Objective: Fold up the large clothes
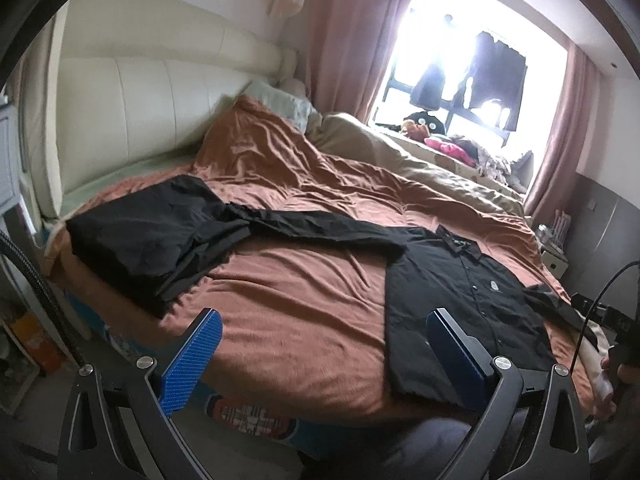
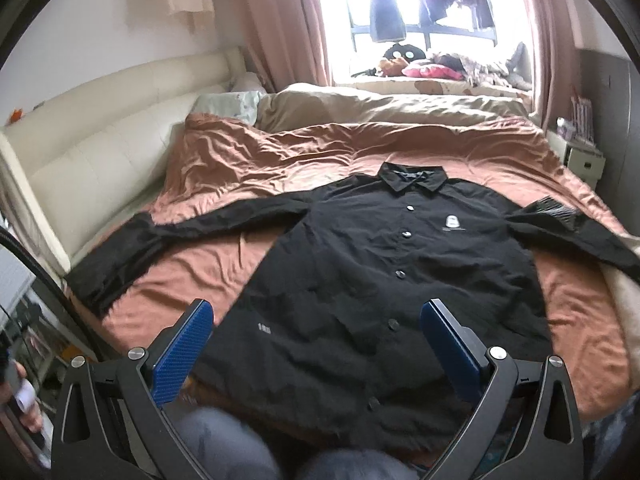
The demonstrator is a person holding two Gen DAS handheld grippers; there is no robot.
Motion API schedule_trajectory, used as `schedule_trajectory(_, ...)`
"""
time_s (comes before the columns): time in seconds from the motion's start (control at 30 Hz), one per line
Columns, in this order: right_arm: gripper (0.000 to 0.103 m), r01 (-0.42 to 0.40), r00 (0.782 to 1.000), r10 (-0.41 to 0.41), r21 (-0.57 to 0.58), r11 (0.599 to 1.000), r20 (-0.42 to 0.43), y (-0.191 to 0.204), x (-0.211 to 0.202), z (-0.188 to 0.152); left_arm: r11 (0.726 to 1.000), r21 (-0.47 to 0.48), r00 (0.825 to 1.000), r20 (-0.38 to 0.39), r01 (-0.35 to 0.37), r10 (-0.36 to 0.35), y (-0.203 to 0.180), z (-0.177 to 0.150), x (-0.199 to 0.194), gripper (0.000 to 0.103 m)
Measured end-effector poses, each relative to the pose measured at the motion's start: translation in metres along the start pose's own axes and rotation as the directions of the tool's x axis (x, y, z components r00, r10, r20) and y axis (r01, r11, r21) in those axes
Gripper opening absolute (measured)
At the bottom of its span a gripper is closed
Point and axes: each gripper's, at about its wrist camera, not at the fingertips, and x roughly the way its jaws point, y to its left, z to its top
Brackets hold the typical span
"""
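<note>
A large black button-up shirt (image 2: 384, 280) lies flat and face up on the rust-coloured bedspread (image 2: 280, 152), collar toward the window, both sleeves spread out sideways. My right gripper (image 2: 316, 320) hovers open above the shirt's hem, holding nothing. In the left wrist view the same shirt (image 1: 460, 304) lies at the right, its long sleeve reaching left toward a second black garment (image 1: 152, 236) bunched near the headboard. My left gripper (image 1: 324, 328) is open over bare bedspread (image 1: 288, 300), left of the shirt's hem.
A cream padded headboard (image 1: 120, 112) runs along the left. A beige duvet (image 2: 380, 108) and a pillow (image 2: 228, 104) lie at the far side under a bright window with pink curtains (image 2: 280, 20). A small white nightstand (image 2: 584, 160) stands right. The person's knees show below the grippers.
</note>
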Motion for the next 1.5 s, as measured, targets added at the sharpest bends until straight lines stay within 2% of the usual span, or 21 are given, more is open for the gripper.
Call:
schedule_trajectory(0.23, 0.103, -0.015, 1.0, 0.016, 0.114, 0.993, -0.008, -0.006, 0.068, 0.035, 0.999, -0.029, 0.999, -0.042, 0.021, -0.022, 0.017, 0.034, 0.064, 0.1)
schedule_trajectory(0.3, 0.103, -0.019, 1.0, 0.02, 0.142, 0.99, -0.008, -0.006, 0.088, 0.043, 0.999, -0.041, 0.998, -0.058, 0.017, -0.02, 0.024, 0.044, 0.083, 0.093)
schedule_trajectory(0.37, 0.103, -0.019, 1.0, 0.02, 0.16, 0.987, -0.007, -0.005, 0.108, 0.051, 0.998, -0.054, 0.997, -0.077, 0.013, -0.017, 0.032, 0.055, 0.104, 0.093)
schedule_trajectory(0.63, 0.103, 0.019, 0.998, -0.009, 0.168, 0.986, -0.06, 0.002, 0.186, 0.077, 0.996, -0.088, 0.99, -0.144, -0.008, -0.005, 0.056, 0.084, 0.183, 0.09)
schedule_trajectory(0.7, 0.099, 0.029, 0.997, -0.018, 0.157, 0.987, -0.071, 0.006, 0.203, 0.084, 0.994, -0.109, 0.987, -0.159, -0.015, -0.002, 0.063, 0.089, 0.204, 0.09)
schedule_trajectory(0.87, 0.098, 0.061, 0.996, -0.05, 0.141, 0.988, -0.078, 0.013, 0.24, 0.098, 0.986, -0.161, 0.98, -0.2, -0.03, -0.003, 0.079, 0.097, 0.254, 0.09)
schedule_trajectory(1.0, 0.097, 0.132, 0.988, -0.121, 0.114, 0.985, -0.097, 0.021, 0.27, 0.101, 0.985, -0.161, 0.968, -0.251, -0.055, 0.013, 0.083, 0.099, 0.297, 0.09)
schedule_trajectory(1.2, 0.097, 0.159, 0.981, -0.144, 0.108, 0.981, -0.132, 0.027, 0.307, 0.107, 0.978, -0.195, 0.938, -0.346, -0.075, 0.004, 0.088, 0.092, 0.359, 0.09)
schedule_trajectory(1.4, 0.097, 0.202, 0.975, -0.191, 0.099, 0.974, -0.109, 0.031, 0.322, 0.114, 0.968, -0.169, 0.905, -0.412, -0.187, 0.104, 0.087, 0.086, 0.414, 0.089)
schedule_trajectory(1.43, 0.097, 0.202, 0.976, -0.192, 0.1, 0.974, -0.107, 0.032, 0.325, 0.114, 0.967, -0.167, 0.902, -0.418, -0.193, 0.108, 0.087, 0.085, 0.42, 0.086)
schedule_trajectory(1.5, 0.097, 0.204, 0.975, -0.192, 0.103, 0.974, -0.113, 0.033, 0.33, 0.113, 0.965, -0.137, 0.899, -0.411, -0.224, 0.15, 0.085, 0.085, 0.425, 0.072)
